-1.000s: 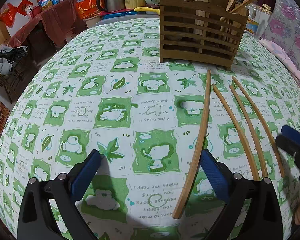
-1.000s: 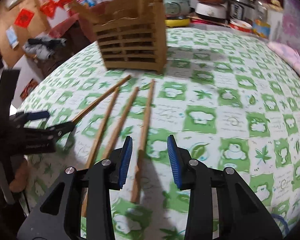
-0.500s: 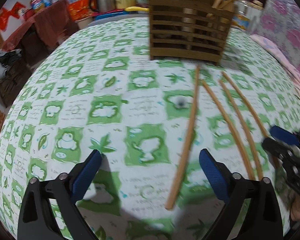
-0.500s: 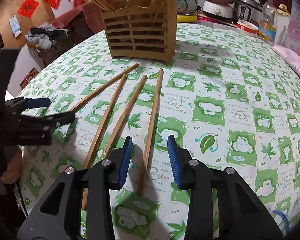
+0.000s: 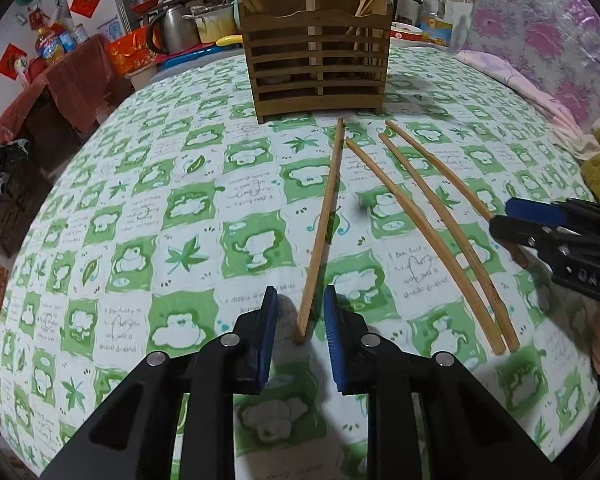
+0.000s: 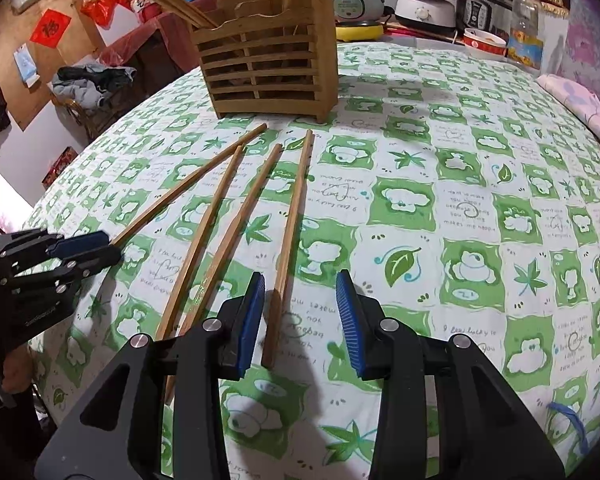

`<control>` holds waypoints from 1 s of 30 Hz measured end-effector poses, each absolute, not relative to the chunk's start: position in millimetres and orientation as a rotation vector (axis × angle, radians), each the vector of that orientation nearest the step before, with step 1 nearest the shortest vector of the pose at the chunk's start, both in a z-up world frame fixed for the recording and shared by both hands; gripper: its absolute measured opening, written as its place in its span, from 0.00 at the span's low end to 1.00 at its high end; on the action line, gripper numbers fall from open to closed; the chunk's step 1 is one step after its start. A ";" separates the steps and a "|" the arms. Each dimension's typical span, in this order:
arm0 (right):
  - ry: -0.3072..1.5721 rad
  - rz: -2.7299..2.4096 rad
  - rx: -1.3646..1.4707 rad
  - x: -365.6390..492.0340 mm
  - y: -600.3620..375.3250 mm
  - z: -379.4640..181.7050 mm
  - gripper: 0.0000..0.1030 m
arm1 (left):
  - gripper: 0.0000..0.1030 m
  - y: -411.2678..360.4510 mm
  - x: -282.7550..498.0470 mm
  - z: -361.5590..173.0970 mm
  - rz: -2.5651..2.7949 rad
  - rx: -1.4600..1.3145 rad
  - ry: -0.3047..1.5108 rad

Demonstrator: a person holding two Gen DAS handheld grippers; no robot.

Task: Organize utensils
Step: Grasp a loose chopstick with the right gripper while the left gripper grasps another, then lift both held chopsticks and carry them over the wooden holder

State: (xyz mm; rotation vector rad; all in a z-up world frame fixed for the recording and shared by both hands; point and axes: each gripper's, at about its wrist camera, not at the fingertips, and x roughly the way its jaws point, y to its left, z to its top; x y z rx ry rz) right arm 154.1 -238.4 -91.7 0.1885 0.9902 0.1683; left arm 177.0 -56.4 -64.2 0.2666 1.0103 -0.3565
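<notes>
The left gripper (image 5: 300, 330), spread wide a second ago, is closing its fingers around the near end of the leftmost chopstick (image 5: 322, 232) lying on the table (image 5: 112, 216), not yet pinching it, ready for the wooden holder (image 5: 318, 64).

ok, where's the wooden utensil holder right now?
Far side of the table in both wrist views: the wooden utensil holder stands upright just beyond the far tips of the four loose chopsticks.

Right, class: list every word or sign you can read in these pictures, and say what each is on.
"DAS": on the right hand-held gripper.
"福": on the red paper on the wall.
"want to make", "makes me happy": on the tablecloth.
Labels on the bottle and the cooker: too blurred to read.
</notes>
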 end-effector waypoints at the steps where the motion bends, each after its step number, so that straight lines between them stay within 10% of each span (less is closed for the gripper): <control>1: 0.990 0.173 0.188 153.1 -237.9 -91.4 0.38 | 0.23 -57.5 177.5 -64.4 -0.354 0.272 1.008; 8: 1.007 0.166 0.131 142.3 -233.5 -90.6 0.35 | 0.06 -55.4 174.5 -63.4 -0.354 0.276 1.002; 12: 1.009 0.142 0.125 134.5 -240.0 -90.3 0.08 | 0.06 -40.5 175.5 -62.3 -0.335 0.234 1.017; 30: 0.919 0.143 0.212 121.6 -254.3 -79.9 0.06 | 0.05 -38.2 172.9 -53.6 -0.312 0.241 0.983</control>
